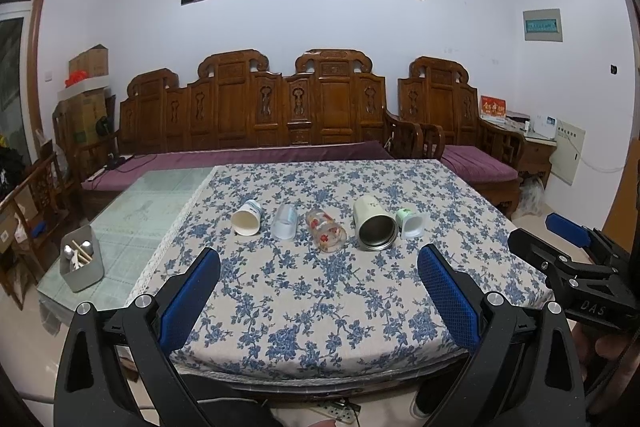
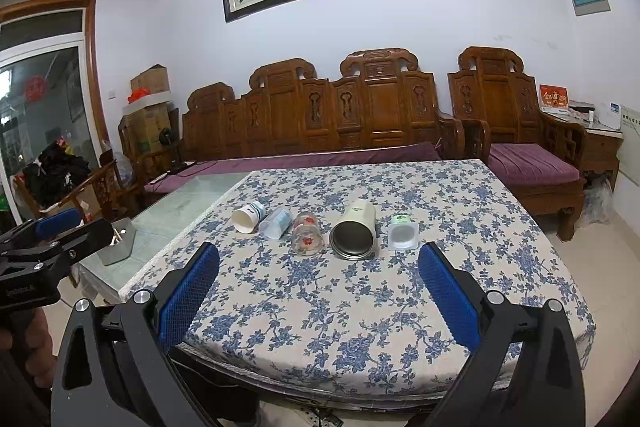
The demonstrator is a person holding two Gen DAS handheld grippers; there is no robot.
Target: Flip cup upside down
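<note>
Above the bench's near edge both the left gripper (image 1: pixel 318 267) and right gripper (image 2: pixel 318 267) hold their fingers wide, gripping nothing — farther on, five cups lie sideways in a row, the metal-lined cup (image 1: pixel 374 223) near the small white one (image 1: pixel 410 223).

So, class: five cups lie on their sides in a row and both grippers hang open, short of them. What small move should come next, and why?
Probably ease the right gripper forward toward the steel cup, jaws kept wide. Both it and the left gripper are open and empty, near the table's front edge, and no cup has been turned yet.
</note>
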